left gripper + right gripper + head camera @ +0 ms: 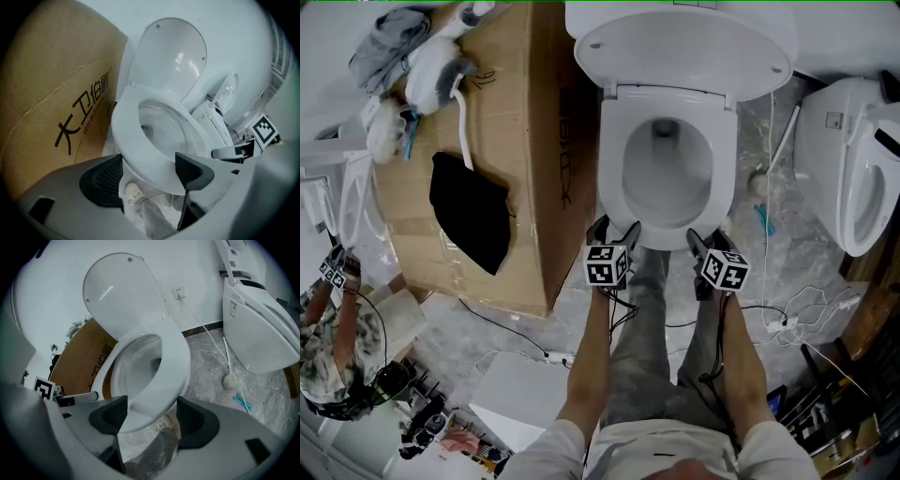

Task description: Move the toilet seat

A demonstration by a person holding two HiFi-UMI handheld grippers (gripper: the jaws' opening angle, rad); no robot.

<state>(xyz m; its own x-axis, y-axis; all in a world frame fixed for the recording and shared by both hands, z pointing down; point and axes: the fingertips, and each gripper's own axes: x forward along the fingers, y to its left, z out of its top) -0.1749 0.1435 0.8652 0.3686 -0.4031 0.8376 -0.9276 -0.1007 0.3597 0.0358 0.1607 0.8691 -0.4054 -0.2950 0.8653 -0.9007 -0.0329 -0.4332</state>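
Jaws of the left tool and right tool gape, unclenched, around the front edge of the white oval plastic toilet seat. It lies flat on the bowl, apparently unmoved; gripping and moving remain.

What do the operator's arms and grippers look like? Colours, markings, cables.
Both the left gripper and right gripper have grey bodies, black ribbed pads and a white cube with black square markers. Thin black cables trail from each. The sleeves are short and white.
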